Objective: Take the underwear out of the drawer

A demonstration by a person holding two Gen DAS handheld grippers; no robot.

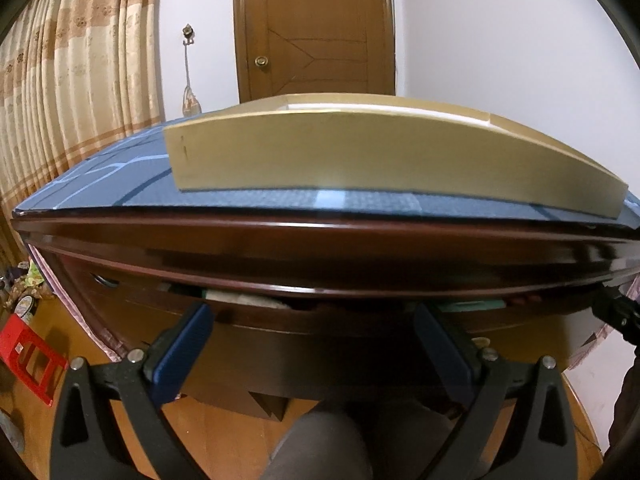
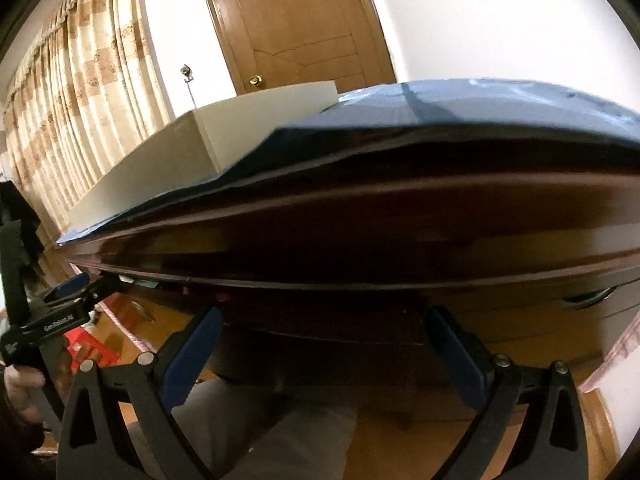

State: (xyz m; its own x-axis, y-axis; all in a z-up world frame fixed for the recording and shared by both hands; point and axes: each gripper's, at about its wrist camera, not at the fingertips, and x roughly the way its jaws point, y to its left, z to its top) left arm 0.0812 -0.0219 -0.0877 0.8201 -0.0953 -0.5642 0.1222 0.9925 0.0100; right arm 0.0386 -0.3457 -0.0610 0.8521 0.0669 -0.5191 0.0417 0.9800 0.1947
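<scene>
Low in both frames, the left gripper (image 1: 312, 316) and right gripper (image 2: 324, 320) hang with jaws apart before the slightly open drawer (image 1: 256, 312), folded underwear (image 1: 244, 297) peeking inside at centre.

Both wrist views sit low and close before the dark wooden dresser (image 1: 320, 248), looking up across its front edge; the right view (image 2: 360, 232) sits nearer. Both share the beige box (image 1: 360, 160) atop it.
</scene>
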